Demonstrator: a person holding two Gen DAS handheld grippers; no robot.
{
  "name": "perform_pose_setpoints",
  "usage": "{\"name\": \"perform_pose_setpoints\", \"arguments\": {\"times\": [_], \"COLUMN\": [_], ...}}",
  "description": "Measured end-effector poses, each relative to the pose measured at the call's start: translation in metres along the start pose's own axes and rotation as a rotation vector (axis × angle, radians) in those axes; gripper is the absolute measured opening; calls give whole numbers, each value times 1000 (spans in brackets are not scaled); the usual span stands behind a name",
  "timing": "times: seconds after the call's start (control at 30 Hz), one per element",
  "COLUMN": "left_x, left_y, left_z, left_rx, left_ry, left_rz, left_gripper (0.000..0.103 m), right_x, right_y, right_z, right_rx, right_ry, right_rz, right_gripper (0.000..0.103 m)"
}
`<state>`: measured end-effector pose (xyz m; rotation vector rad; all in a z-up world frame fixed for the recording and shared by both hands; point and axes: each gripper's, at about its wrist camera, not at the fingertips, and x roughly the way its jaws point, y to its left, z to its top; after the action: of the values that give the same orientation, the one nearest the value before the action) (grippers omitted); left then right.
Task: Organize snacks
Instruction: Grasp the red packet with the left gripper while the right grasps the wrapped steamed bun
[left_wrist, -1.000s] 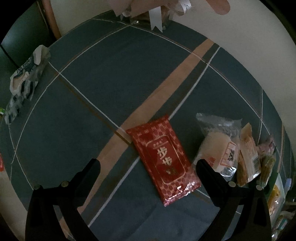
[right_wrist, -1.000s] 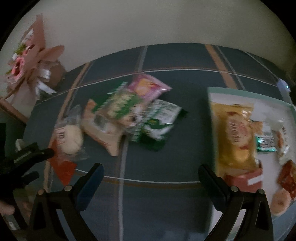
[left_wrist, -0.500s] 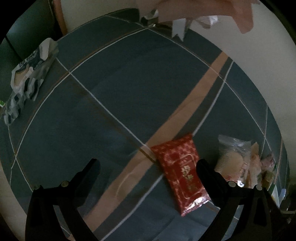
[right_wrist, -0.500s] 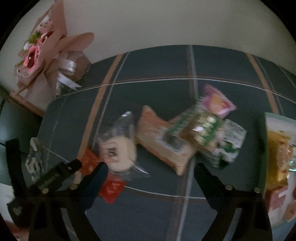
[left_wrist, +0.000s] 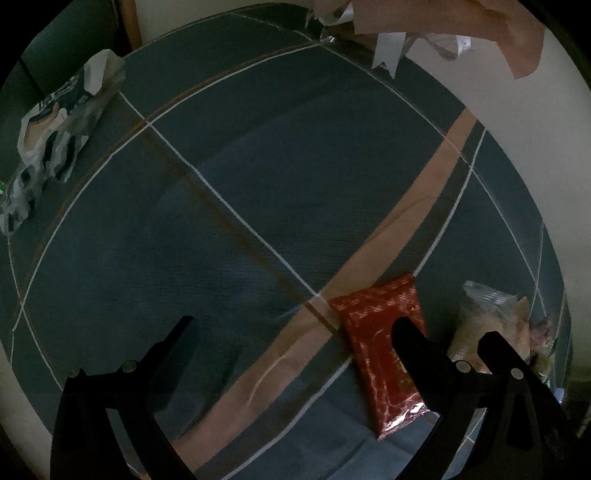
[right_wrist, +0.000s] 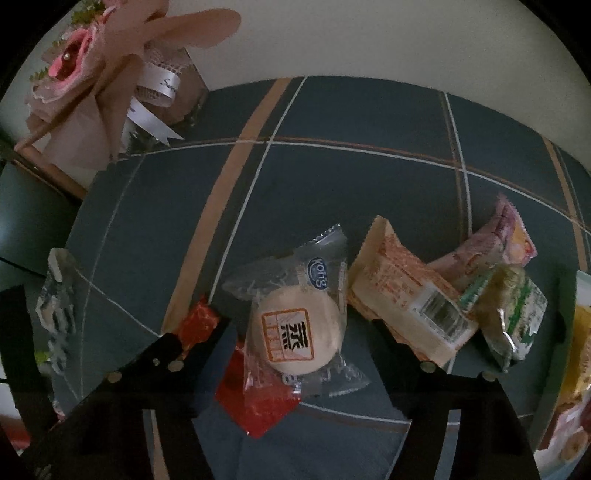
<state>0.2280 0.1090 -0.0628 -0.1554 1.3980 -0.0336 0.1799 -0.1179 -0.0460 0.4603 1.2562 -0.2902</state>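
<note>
Your right gripper (right_wrist: 301, 332) has its jaws spread wide, empty, over a clear-wrapped bun (right_wrist: 295, 338) that lies between them on the tabletop (right_wrist: 354, 122). The bun's wrapper carries a blue oval reading "Kong" and an orange-framed label with a black character I can't make out. It overlaps the red packet (right_wrist: 255, 402), which lies under its lower left corner.

Your left gripper (left_wrist: 291, 332) is likewise spread wide and holds nothing. In its view the red packet (left_wrist: 384, 354) lies on the cloth, partly behind the right finger (left_wrist: 417, 347), beside the tan stripe.

Just right of the bun is an orange-and-cream packet (right_wrist: 406, 299) with a barcode panel. A green-and-white packet (right_wrist: 513, 314) overlaps its far end, and a pink packet (right_wrist: 506, 240) touches both.

At the tabletop's right edge a tray (right_wrist: 581, 280) shows only in part; it holds a yellow packet (right_wrist: 583, 343) and other snacks too cut off to name.

Near the left edge, well apart, lies a black-and-white wrapper (right_wrist: 55, 306). At the far left corner stands a pink paper bouquet (right_wrist: 107, 85) with white ribbon, its script unreadable.
</note>
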Motion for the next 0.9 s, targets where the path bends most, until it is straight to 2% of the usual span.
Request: {"name": "perform_pose_setpoints", "arguments": {"times": [0.2, 0.27, 0.3, 0.33, 0.57, 0.9], "left_x": [8, 9, 9, 9, 8, 23], "left_y": [-9, -10, -10, -9, -23, -59], "left_z": [6, 6, 7, 7, 5, -7], "left_rx": [12, 10, 2, -1, 37, 102], "left_ry": [-2, -1, 1, 0, 1, 31], "left_rz": [40, 38, 22, 14, -22, -21], "left_gripper": [103, 103, 103, 103, 103, 102], "right_x": [15, 18, 18, 16, 9, -8], "right_y": [-6, -8, -8, -10, -19, -55], "right_z": [3, 2, 1, -2, -17, -49], "right_rx": [28, 33, 33, 30, 10, 0], "right_ry": [29, 37, 38, 36, 30, 24], "right_rz": [33, 44, 53, 56, 47, -14], "right_gripper": [75, 70, 62, 59, 58, 58]}}
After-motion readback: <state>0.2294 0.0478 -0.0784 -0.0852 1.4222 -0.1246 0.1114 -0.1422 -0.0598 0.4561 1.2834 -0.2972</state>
